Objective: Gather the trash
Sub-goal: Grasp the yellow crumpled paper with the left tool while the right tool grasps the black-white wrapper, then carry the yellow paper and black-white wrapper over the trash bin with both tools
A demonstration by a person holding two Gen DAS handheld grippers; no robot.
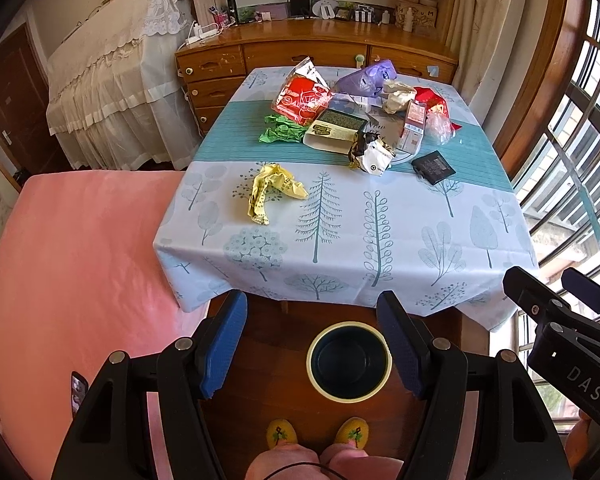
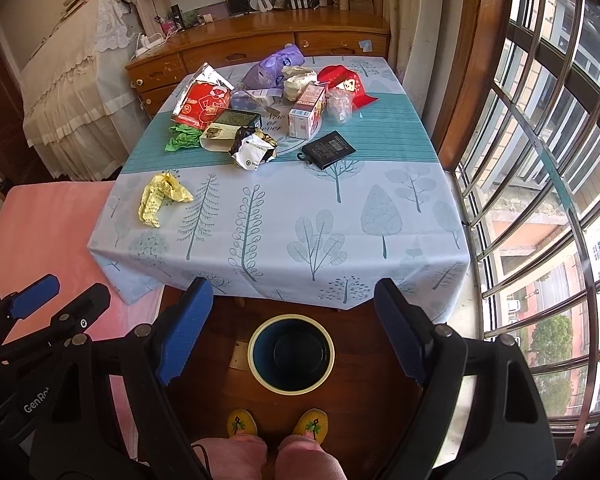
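Trash lies on a table with a tree-print cloth [image 1: 340, 240] [image 2: 291, 216]: a crumpled yellow wrapper [image 1: 271, 196] [image 2: 161, 196] nearest, a black flat packet [image 1: 434, 167] [image 2: 330, 149], a crumpled dark-and-white wrapper [image 1: 372, 154] [image 2: 253, 148], green paper [image 1: 281, 130] [image 2: 181, 138], a red bag [image 1: 304, 98] [image 2: 203, 104] and a purple bag [image 1: 366, 76] [image 2: 271, 66]. A dark round bin [image 1: 348, 362] [image 2: 291, 356] stands on the floor below the table's near edge. My left gripper [image 1: 314, 344] and right gripper [image 2: 295, 328] hover above the bin, both open and empty.
A pink bed [image 1: 71, 280] lies left of the table. Behind the table stands a wooden dresser [image 1: 312, 48]. Barred windows [image 2: 540, 200] run along the right. The person's yellow slippers [image 1: 318, 432] and knees are just before the bin.
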